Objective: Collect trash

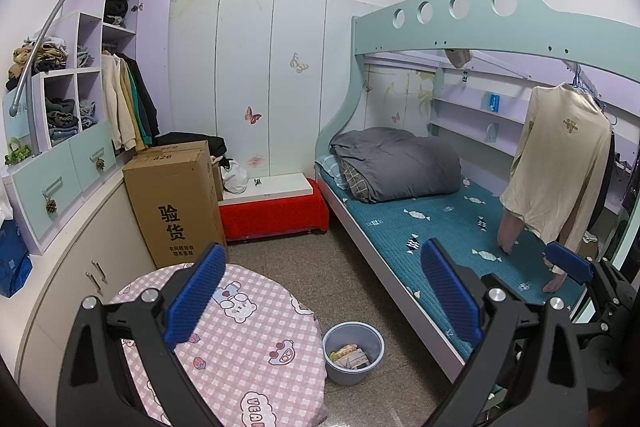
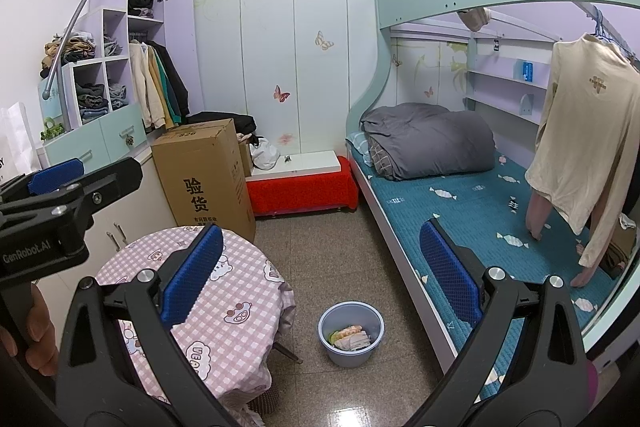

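A light blue trash bin (image 1: 353, 353) stands on the floor between the round table and the bed, with paper and wrapper trash (image 1: 349, 356) inside. It also shows in the right wrist view (image 2: 351, 333), with its trash (image 2: 351, 337) visible. My left gripper (image 1: 324, 295) is open and empty, held high above the table edge and bin. My right gripper (image 2: 320, 273) is open and empty, also high above the bin. The left gripper also shows at the left of the right wrist view (image 2: 72, 183), and the right one at the right of the left wrist view (image 1: 572, 263).
A round table with a pink checked cloth (image 1: 240, 339) stands left of the bin. A bunk bed with a teal mattress (image 1: 448, 227) and grey duvet is right. A cardboard box (image 1: 176, 203), red bench (image 1: 276, 211) and cabinets (image 1: 80, 267) line the far and left sides.
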A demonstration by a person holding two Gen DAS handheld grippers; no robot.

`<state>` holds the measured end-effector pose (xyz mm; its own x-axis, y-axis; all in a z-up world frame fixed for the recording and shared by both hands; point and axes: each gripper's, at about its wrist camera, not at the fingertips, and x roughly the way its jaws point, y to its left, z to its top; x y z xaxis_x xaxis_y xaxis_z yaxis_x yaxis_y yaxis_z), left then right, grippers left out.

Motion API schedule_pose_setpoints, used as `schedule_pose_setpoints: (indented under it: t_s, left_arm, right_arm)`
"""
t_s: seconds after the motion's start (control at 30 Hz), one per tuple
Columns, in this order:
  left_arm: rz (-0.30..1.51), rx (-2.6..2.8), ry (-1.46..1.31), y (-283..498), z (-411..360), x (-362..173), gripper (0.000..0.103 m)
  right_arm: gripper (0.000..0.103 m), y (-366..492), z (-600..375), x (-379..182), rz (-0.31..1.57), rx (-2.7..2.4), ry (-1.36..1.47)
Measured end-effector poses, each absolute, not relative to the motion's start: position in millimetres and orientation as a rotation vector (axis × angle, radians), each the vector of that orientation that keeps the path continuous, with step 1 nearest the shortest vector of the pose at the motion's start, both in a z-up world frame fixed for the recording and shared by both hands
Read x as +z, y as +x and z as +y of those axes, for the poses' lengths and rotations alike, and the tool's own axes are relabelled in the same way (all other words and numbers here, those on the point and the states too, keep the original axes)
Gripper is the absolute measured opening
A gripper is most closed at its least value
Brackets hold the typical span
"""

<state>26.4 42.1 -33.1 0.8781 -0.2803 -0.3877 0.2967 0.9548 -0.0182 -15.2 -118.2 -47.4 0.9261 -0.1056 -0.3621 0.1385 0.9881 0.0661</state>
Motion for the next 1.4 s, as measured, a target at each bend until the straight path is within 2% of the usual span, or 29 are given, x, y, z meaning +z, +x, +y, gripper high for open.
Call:
schedule_pose_setpoints:
  t_s: [1.4]
  left_arm:
    - [0.405,-0.303,0.043,31,40,-37,0.096]
  right_arm:
    - [0.097,-5,-116,-57,0.379,-0.122,0.095]
